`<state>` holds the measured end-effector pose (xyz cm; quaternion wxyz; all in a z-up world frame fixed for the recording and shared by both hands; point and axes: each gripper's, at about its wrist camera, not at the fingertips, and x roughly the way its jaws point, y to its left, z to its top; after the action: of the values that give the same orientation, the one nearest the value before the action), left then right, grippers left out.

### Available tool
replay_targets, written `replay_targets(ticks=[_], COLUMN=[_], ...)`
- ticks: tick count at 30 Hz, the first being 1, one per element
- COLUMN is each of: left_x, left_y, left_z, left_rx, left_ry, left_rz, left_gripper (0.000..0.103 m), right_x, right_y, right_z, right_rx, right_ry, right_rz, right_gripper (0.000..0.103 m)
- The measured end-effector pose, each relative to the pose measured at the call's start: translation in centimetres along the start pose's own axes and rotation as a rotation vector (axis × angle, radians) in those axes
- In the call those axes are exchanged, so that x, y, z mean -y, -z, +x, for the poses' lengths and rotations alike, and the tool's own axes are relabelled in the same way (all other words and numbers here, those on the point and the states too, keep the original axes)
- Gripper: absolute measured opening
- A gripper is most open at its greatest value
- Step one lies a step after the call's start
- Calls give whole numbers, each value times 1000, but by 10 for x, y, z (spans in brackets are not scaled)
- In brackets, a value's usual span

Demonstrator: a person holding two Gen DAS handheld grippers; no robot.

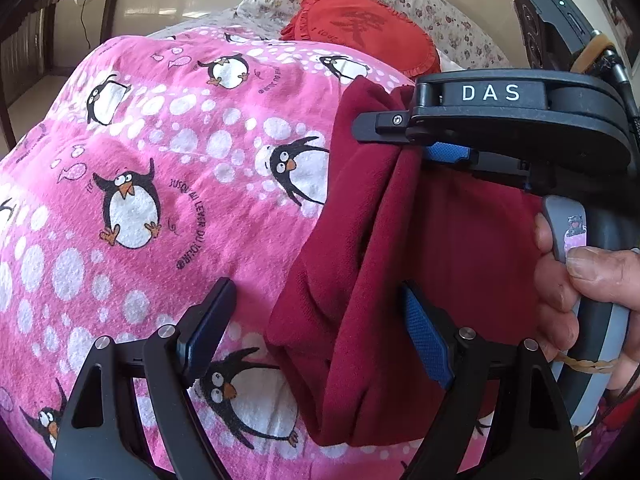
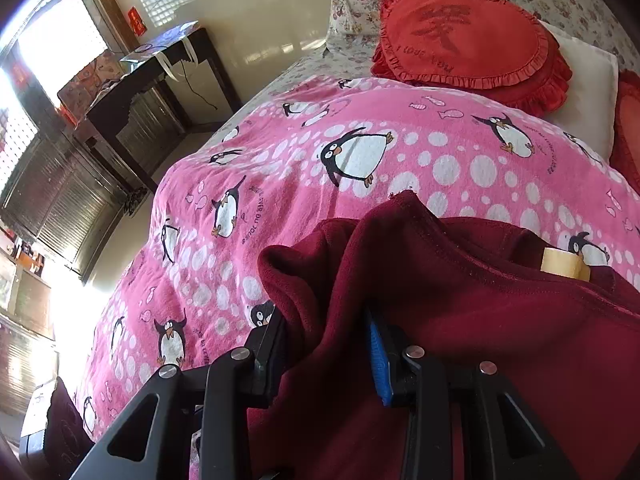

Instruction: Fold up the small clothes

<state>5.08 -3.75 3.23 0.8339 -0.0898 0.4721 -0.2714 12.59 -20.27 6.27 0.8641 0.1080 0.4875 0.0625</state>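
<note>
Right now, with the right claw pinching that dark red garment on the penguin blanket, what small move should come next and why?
Probably bring the left claw onto the dark red garment and close it. Its jaws stand wide open with a bunched fold partly between them, untouched, while the right claw is already shut on the cloth. A second grip would let both hands spread it flat on the penguin blanket.
</note>
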Motion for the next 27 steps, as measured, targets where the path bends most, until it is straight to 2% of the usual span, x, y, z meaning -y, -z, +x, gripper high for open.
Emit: replay_targets(ticks=[4, 6, 8, 9, 11, 20, 27], left_x=[2, 7, 13, 16, 24, 48, 78], left_y=[-2, -2, 2, 3, 2, -3, -1], left_z=[3, 4, 3, 1, -5, -26, -45], left_rx=[0, -4, -22, -24, -7, 28, 48], left_ry=[-1, 1, 32, 25, 15, -3, 29], left_rz=[2, 19, 44, 54, 82, 128, 183], left_gripper=[83, 77, 47, 45, 34, 26, 25], right_x=[0, 1, 0, -1, -1, 12, 28], right_y=[1, 2, 3, 4, 6, 15, 22], right_z=[-2, -6, -13, -16, -25, -67, -100], right_rx=[3, 11, 22, 27, 40, 97, 147], right_ry=[-3, -14, -33, -39, -50, -91, -102], right_rz=[0, 4, 2, -3, -10, 18, 46], right_gripper=[35, 30, 25, 23, 21, 20, 20])
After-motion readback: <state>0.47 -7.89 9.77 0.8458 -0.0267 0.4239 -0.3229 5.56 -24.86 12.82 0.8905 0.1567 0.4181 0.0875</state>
